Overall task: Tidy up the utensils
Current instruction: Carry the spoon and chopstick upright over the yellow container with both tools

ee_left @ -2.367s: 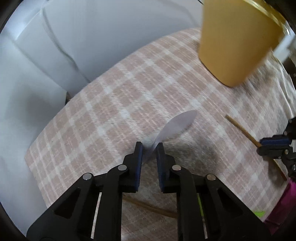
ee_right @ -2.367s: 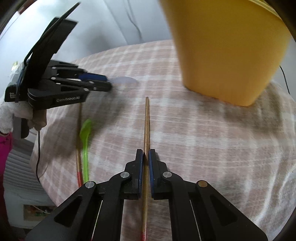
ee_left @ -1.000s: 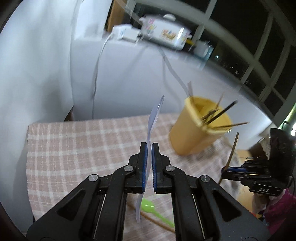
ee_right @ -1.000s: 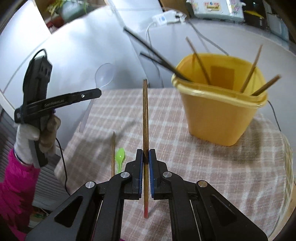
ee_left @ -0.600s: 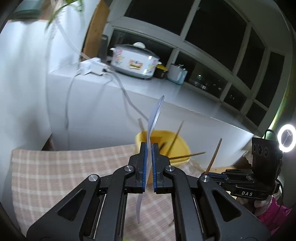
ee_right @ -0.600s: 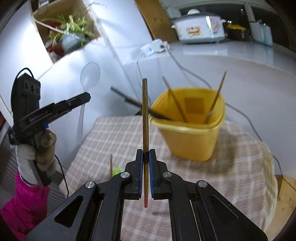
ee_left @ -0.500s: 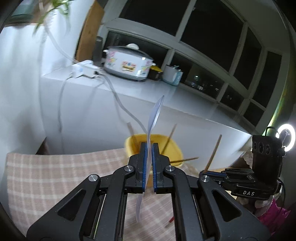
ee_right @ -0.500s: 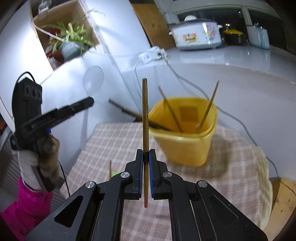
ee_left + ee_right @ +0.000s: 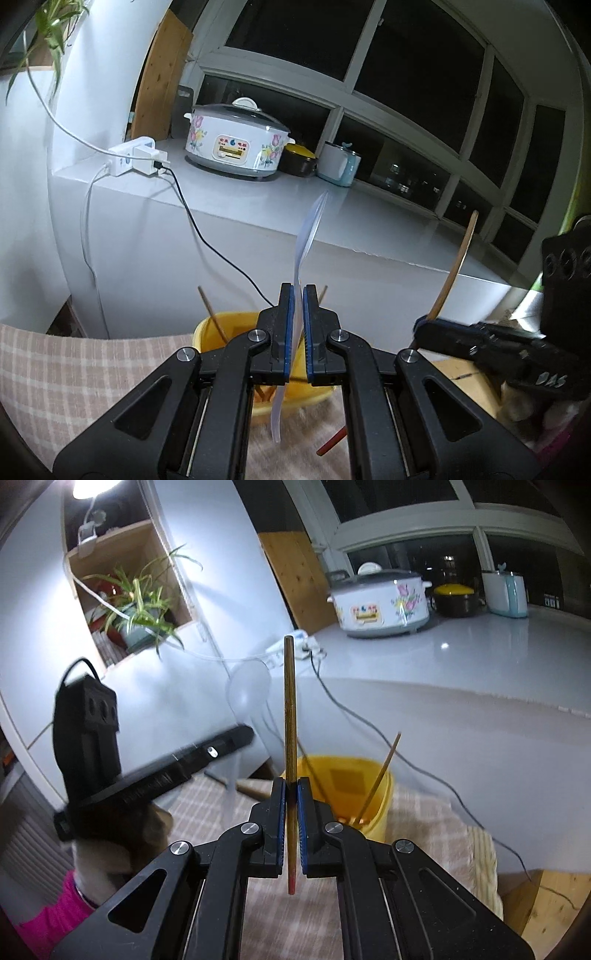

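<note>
My left gripper is shut on a clear plastic spoon, held upright with its bowl up, above the yellow cup. My right gripper is shut on a wooden chopstick with a red tip, held upright above the table. The yellow cup holds several chopsticks and stands on the checked cloth. The right gripper with its chopstick shows at the right of the left wrist view. The left gripper and the spoon show at the left of the right wrist view.
A white counter behind the table carries a flowered rice cooker, a power strip with cables, a dark pot and a blue jug. A potted plant sits in a wall shelf. A wooden floor edge lies to the right.
Both grippers have lifted the spoon and the chopstick off the table, turned them upright and raised them above the cup. The views have tilted up toward the counter and windows.
</note>
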Tool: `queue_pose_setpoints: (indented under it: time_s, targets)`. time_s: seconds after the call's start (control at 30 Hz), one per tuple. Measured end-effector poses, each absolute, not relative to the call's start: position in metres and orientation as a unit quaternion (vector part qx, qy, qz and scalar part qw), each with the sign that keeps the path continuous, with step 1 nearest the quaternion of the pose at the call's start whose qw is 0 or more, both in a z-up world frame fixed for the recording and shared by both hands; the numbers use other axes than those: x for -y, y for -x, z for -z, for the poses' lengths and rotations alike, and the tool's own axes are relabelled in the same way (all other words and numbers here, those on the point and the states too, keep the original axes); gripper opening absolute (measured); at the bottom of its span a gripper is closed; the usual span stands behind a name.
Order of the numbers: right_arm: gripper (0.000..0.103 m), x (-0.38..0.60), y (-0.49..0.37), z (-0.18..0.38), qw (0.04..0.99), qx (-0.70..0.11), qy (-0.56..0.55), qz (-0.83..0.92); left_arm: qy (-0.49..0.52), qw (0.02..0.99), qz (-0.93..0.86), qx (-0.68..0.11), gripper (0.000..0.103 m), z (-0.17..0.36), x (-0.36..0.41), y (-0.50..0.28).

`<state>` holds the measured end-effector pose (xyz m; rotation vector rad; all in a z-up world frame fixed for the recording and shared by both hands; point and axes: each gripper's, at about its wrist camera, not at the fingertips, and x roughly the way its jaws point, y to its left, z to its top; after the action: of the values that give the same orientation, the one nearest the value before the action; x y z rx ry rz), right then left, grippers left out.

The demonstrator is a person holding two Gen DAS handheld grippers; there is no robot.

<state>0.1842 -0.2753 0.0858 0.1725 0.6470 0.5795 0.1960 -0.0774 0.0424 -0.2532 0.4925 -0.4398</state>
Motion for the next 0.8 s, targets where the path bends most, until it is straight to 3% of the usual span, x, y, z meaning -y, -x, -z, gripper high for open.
queue_pose_setpoints:
  time_s: [0.5, 0.8]
  targets:
    - [0.005, 0.281, -0.230, -0.103, 0.919, -0.284, -0.096, -0.255, 0.117, 0.953, 0.164, -0.227, 0.003, -0.024, 0.103, -0.218]
    - [0.005, 0.284, -0.251, -0.084, 0.918, -0.304, -0.092, -0.238, 0.120, 0.950, 0.159, -0.241, 0.003, -0.006, 0.113, -0.237]
